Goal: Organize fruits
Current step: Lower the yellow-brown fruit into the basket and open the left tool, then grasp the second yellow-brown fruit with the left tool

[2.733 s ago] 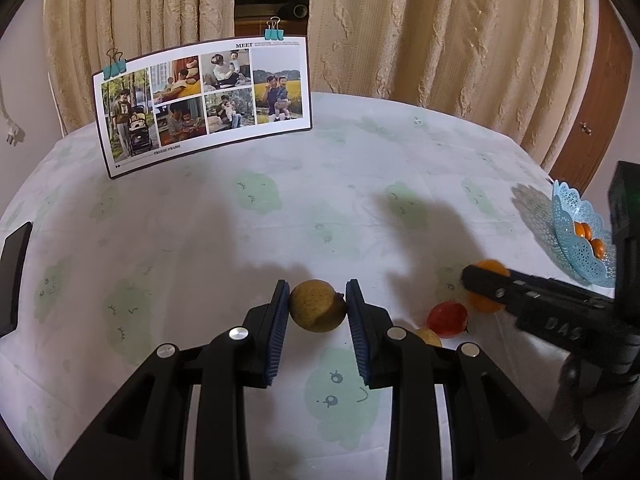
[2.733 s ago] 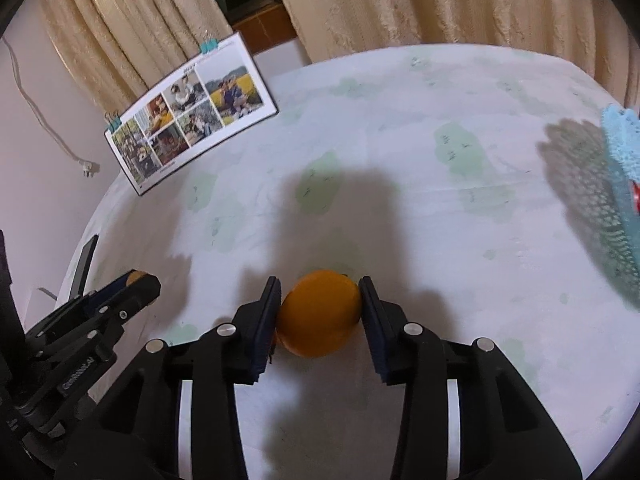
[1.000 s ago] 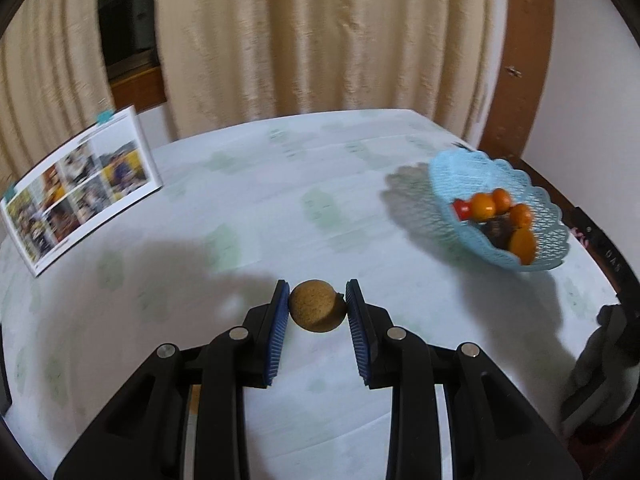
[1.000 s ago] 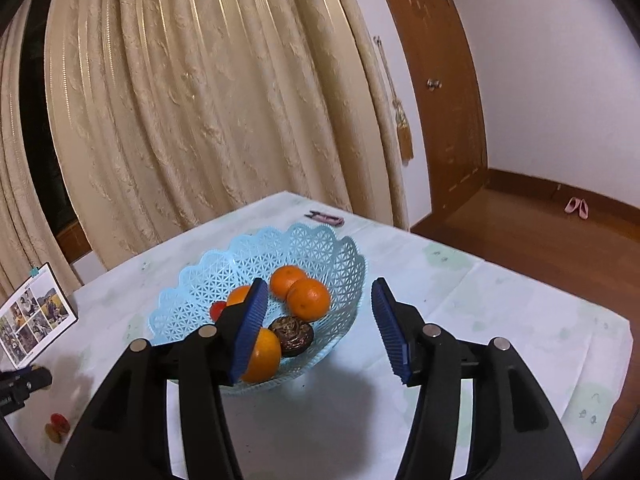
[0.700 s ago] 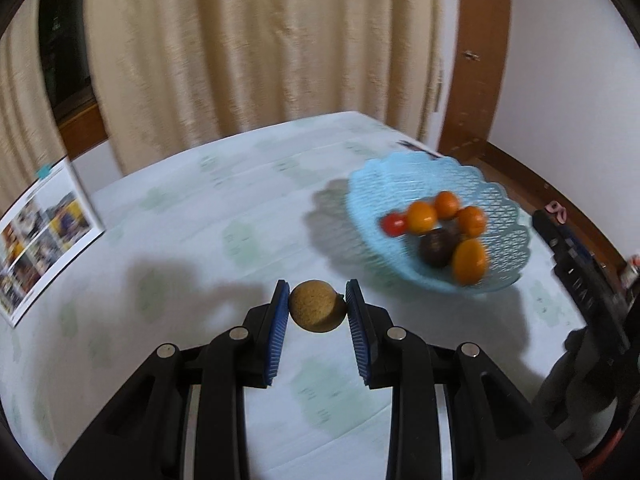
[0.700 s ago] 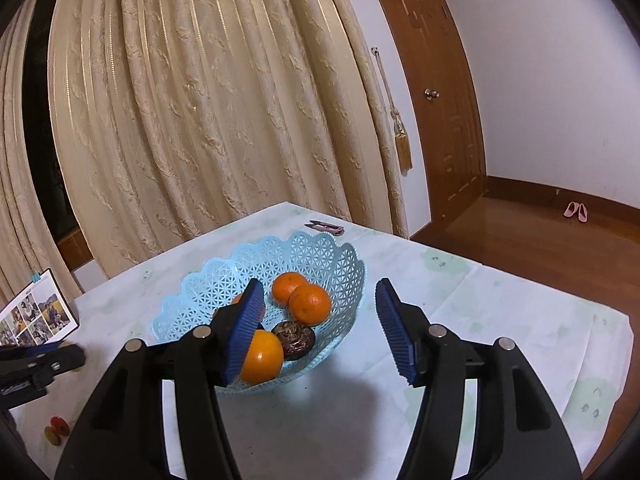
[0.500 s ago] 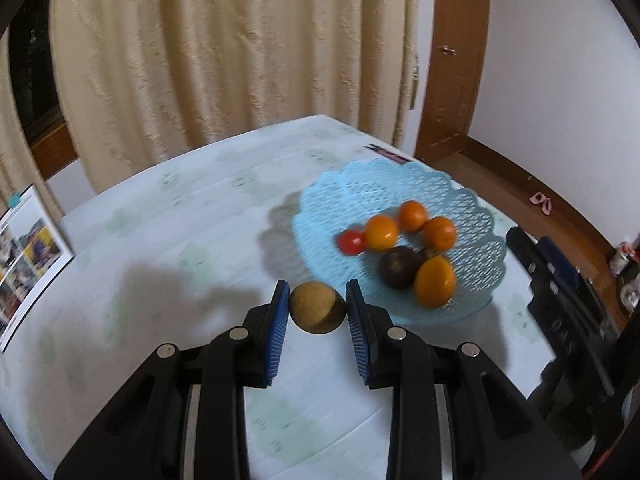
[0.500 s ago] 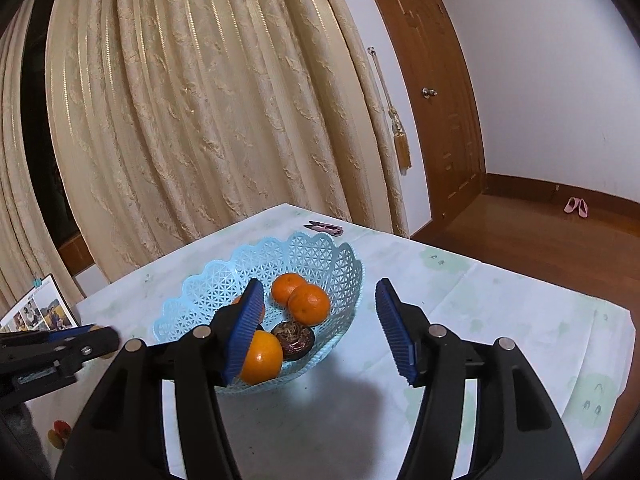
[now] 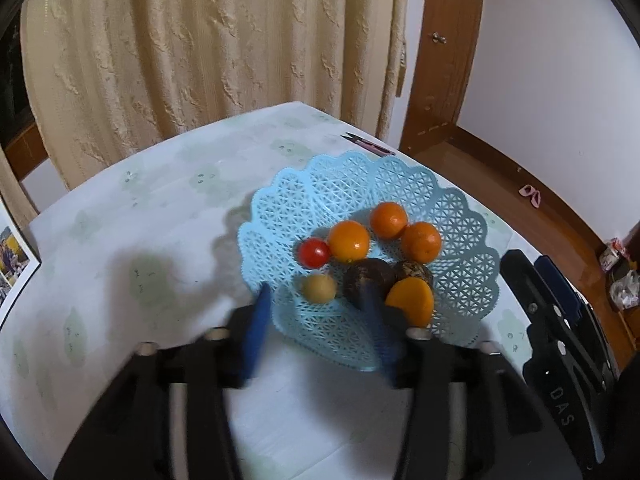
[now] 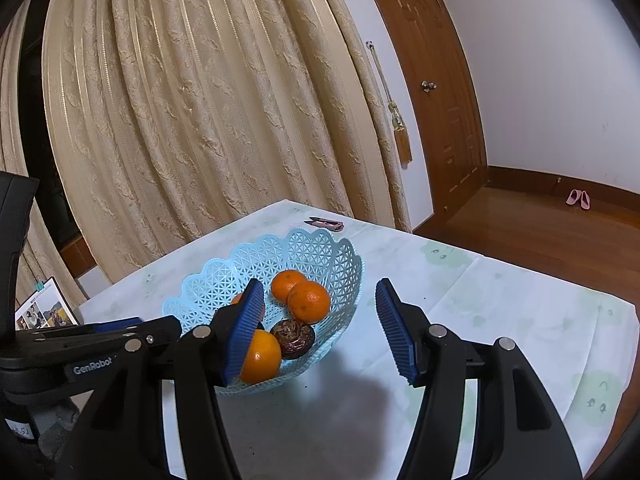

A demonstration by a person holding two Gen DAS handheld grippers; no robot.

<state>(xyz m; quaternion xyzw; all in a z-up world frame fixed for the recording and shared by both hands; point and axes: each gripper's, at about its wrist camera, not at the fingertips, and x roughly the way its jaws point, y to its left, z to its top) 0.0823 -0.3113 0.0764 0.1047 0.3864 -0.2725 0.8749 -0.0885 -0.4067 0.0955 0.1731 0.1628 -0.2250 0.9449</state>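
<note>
Motion blur smears the left gripper in its own view, so the edges of its blue fingers are hard to make out. They stand spread wide and grip nothing. Between and just beyond them a small tan fruit shows inside the blue lattice basket, soft with blur; whether it rests on the basket floor cannot be told.

The basket stands near the bench corner that faces the curtain and the wooden door. In it lie three oranges, a red tomato, two dark brown fruits and a fourth orange, this last partly hidden behind the left gripper's right finger.

The right gripper is released too, its fingers wide apart and empty. Its left finger covers part of the near orange and the basket's near wall; the right finger hangs over bare bench beside the basket. Small pink snips lie at the bench edge beyond the basket. A photo sheet is cut off at the left.
</note>
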